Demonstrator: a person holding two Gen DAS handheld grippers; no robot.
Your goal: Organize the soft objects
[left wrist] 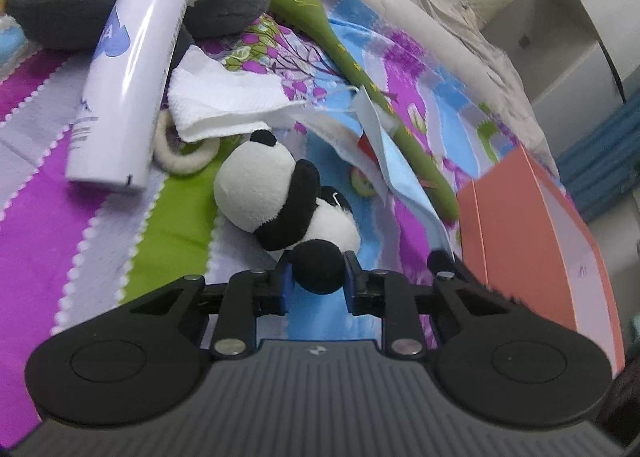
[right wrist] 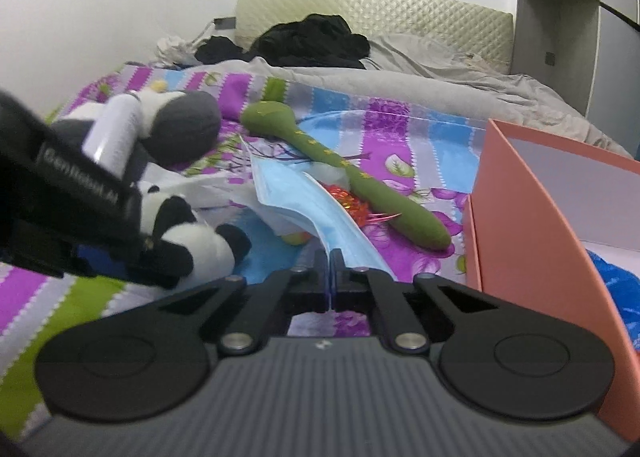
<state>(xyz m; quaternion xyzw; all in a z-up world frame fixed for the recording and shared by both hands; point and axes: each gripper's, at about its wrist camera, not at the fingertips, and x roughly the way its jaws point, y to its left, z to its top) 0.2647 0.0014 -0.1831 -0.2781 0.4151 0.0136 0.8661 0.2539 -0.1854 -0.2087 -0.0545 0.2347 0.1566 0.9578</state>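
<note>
A small panda plush [left wrist: 276, 193] lies on the patterned bedspread [left wrist: 40, 237]. My left gripper [left wrist: 319, 277] is shut on its black foot, blue pads [left wrist: 286, 283] pressing both sides. In the right wrist view the same panda [right wrist: 200, 245] hangs off that gripper at the left. My right gripper [right wrist: 331, 277] is shut on the near edge of a blue face mask [right wrist: 304, 197], which trails away over the bed. A long green plush [right wrist: 352, 173] lies beside the mask. A big grey and white plush [left wrist: 60, 9] rests farther back.
An open orange box [right wrist: 520, 197] stands on the right with something blue [right wrist: 620, 281] inside. A white spray can [left wrist: 132, 69], a white tissue [left wrist: 224, 101] and a fluffy white ring [left wrist: 180, 153] lie beyond the panda. Red tinsel [right wrist: 348, 201] shows near the mask. Grey blanket and dark clothes lie towards the headboard.
</note>
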